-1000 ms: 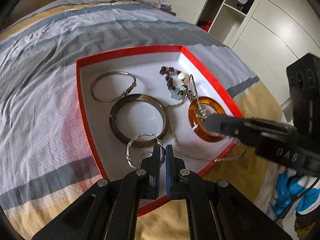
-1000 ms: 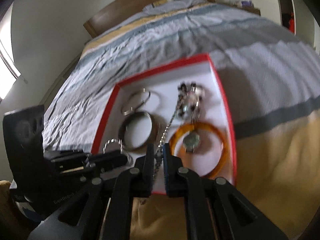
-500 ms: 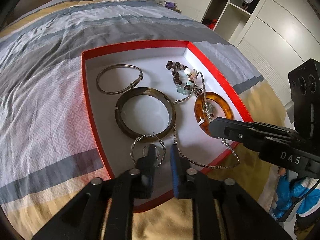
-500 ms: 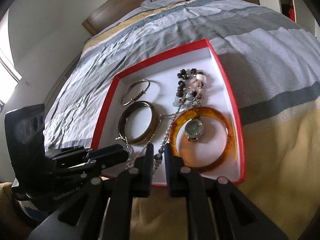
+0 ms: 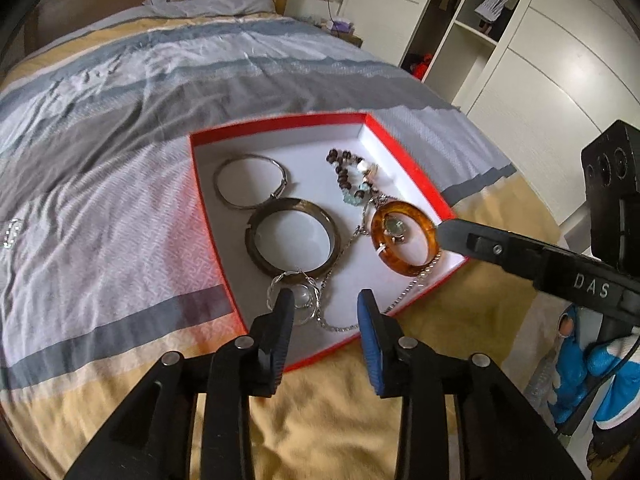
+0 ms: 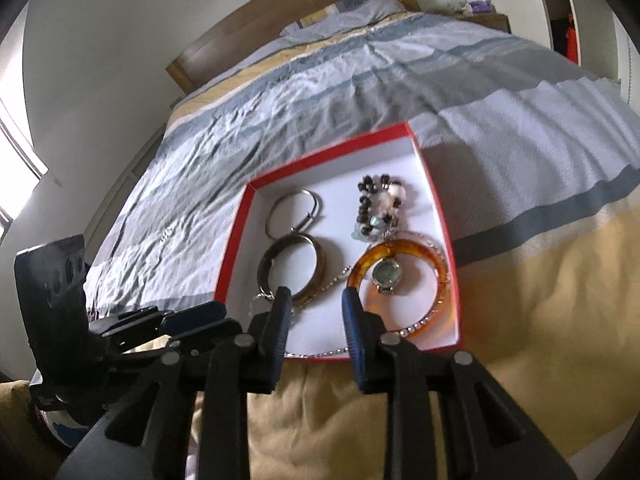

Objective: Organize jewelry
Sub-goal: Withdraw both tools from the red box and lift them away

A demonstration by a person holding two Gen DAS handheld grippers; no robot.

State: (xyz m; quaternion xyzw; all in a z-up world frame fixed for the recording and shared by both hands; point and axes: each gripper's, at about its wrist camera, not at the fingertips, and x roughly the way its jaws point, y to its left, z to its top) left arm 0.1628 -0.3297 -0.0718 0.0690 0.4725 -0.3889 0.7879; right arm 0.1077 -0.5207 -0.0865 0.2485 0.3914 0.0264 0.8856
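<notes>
Striped bedding in grey, pale blue and mustard is covering the bed [image 5: 120,128], with a wooden headboard [image 6: 288,12] standing against the wall and white wardrobes [image 5: 532,60] lining the right side of the room. Resting on the bed near its foot is a red box [image 5: 404,156] with a white interior, and all the jewelry is lying inside it.

Toward the far left corner of the box, a thin silver bangle [image 5: 250,184] is lying flat. Just in front of it, touching or nearly touching, a dark wide bangle [image 5: 292,240] is lying flat. A beaded bracelet [image 5: 352,176] of dark and pale beads is sitting toward the far right corner. An amber bangle [image 5: 402,240] is lying at the near right, ringing a small watch face [image 6: 386,274]. A silver chain [image 5: 340,322] is trailing along the near edge of the box and past the amber bangle. A twisted silver hoop [image 5: 296,296] is lying at the near left, overlapping the dark bangle's rim.

Left claw [image 5: 326,308] is hanging over the near edge of the box with its jaws apart, gripping nothing; its left finger is sitting in front of the hoop. Right claw [image 6: 314,304] is likewise hanging over the near edge, jaws apart and empty, its tip showing beside the amber bangle in the left wrist view.
</notes>
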